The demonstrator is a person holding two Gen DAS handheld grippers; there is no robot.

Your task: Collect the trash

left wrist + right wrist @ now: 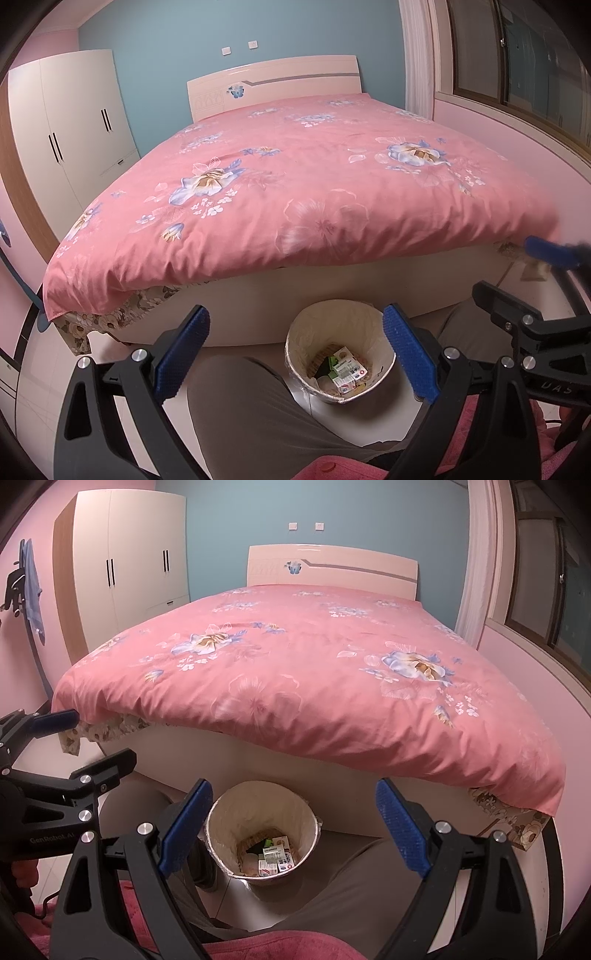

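Observation:
A round cream waste bin [295, 341] stands on the floor at the foot of the bed, between the person's knees; it also shows in the right wrist view [221, 819]. Several small cartons and wrappers [345, 371] lie at its bottom, seen too in the right wrist view [275, 856]. My left gripper [295, 354] is open and empty, held above the bin. My right gripper [293, 830] is open and empty, also above the bin. Each gripper shows at the edge of the other's view: the right one [532, 280], the left one [92, 738].
A bed with a pink floral duvet [314, 192] fills the middle of the room. A white wardrobe [136, 561] stands at the back left. A window [517, 55] is on the right wall. The person's grey-trousered legs [251, 413] flank the bin.

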